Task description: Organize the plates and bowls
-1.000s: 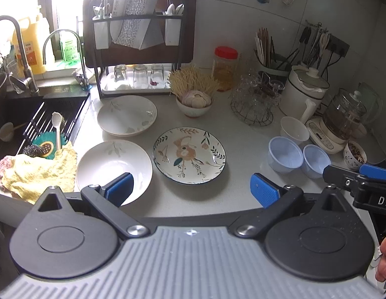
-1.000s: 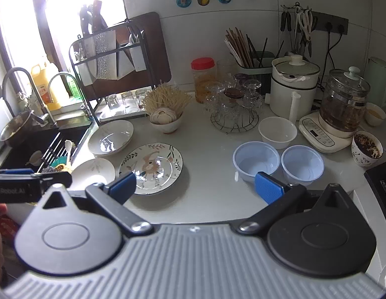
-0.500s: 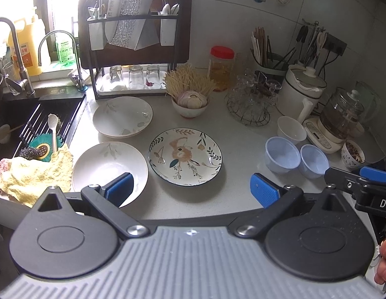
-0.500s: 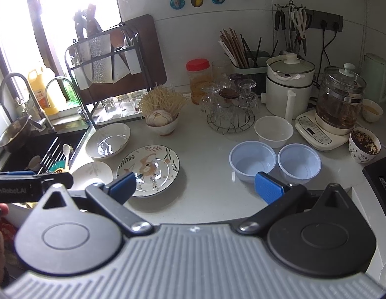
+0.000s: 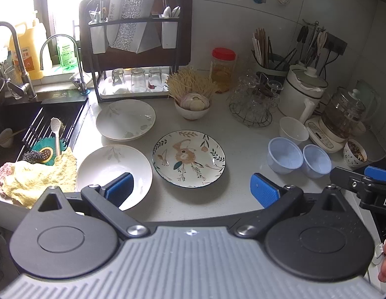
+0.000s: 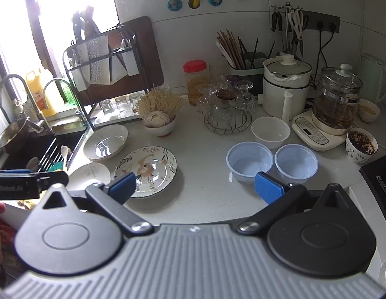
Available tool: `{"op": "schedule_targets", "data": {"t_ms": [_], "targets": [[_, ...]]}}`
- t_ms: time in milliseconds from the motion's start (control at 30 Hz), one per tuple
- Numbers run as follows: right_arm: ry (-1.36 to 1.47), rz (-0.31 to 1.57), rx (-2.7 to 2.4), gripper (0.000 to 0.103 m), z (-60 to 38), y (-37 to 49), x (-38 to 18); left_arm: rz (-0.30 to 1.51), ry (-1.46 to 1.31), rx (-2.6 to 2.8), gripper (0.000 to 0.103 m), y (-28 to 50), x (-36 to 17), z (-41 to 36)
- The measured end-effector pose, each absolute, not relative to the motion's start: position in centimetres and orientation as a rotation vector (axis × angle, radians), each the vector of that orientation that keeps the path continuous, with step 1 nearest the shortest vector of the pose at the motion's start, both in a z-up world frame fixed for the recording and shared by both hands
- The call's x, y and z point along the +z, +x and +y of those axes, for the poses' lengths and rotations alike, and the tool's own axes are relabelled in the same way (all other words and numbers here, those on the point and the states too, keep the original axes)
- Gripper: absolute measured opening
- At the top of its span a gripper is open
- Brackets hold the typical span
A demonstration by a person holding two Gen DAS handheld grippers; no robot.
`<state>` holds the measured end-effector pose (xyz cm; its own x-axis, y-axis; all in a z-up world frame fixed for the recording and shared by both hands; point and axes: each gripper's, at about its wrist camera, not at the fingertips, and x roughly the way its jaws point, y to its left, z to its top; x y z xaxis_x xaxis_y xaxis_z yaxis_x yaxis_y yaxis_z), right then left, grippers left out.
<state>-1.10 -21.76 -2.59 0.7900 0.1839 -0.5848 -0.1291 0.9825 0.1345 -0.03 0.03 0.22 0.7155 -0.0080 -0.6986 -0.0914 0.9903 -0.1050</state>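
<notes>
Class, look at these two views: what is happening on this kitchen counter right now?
A person holds a pair of tongs in each hand over the counter. Both the left tongs and the right tongs are open and hold nothing. Two white plates, a patterned plate, two blue bowls and a white bowl sit apart, not yet stacked.

Strong daylight is admitted through the window (image 5: 55, 7) at upper left, where detail is blown out. Soft shadows are cast rightward on the countertop (image 5: 242, 154). Straight lines are bent by fisheye distortion near the edges.
</notes>
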Motion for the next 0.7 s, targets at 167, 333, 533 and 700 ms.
{"op": "schedule_targets", "data": {"t_ms": [167,333,533,700], "targets": [[0.093,0.639,0.171,0.103,-21.8,-1.4,-2.8,0.787,-0.141,0.052,0.101,-0.3,-0.1,0.4],[0.107,0.647,0.171,0.103,-21.8,-1.5,-3.2,0.787,-0.137,0.052,0.101,-0.5,-0.2,0.4],[0.103,0.64,0.177,0.103,-21.6,-1.9,-3.1,0.795,-0.139,0.053,0.101,-0.9,-0.4,0.3],[0.104,0.641,0.184,0.103,-21.5,-2.1,-3.2,0.793,-0.146,0.056,0.101,-1.2,-0.4,0.4]]}}
